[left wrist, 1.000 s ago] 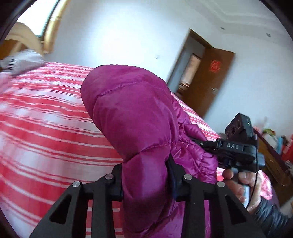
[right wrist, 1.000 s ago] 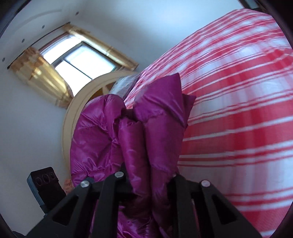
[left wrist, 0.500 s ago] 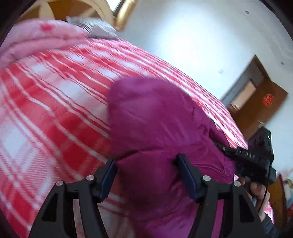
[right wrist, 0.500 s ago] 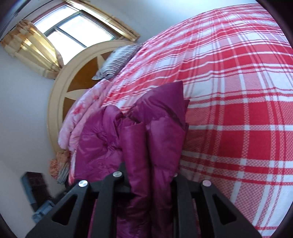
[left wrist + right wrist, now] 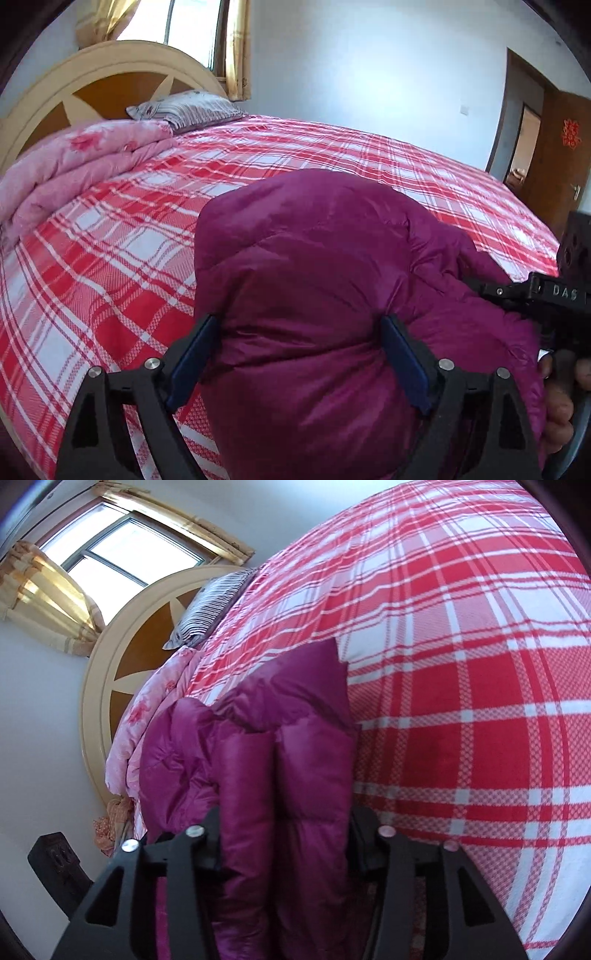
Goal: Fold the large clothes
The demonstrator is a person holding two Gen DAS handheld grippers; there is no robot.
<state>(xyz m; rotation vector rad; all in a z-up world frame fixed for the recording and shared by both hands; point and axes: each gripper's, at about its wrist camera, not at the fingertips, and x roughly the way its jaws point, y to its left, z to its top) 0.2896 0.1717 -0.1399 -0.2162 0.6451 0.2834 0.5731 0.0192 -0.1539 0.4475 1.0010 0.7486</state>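
Where the red-and-white plaid bed (image 5: 122,258) fills most of the room, a pink quilt (image 5: 74,158) and a striped pillow (image 5: 184,109) lie against the round headboard (image 5: 44,96) under a curtained window (image 5: 122,554), with a brown door (image 5: 554,155) in the far wall. The purple puffer jacket (image 5: 314,277) lies bunched on the bed's near edge. The left gripper (image 5: 299,354) stands wide apart around a thick fold, pads touching its sides, while the right gripper (image 5: 286,845) pinches doubled layers of the jacket tightly, blocking the near view.

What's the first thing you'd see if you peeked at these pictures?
A big puffy purple jacket fills the middle, bunched up on the bed. The left claw sits wide open around it, while the right claw squeezes its folds. Underneath spreads a bright red and white checked bedspread, with a striped pillow by the headboard.
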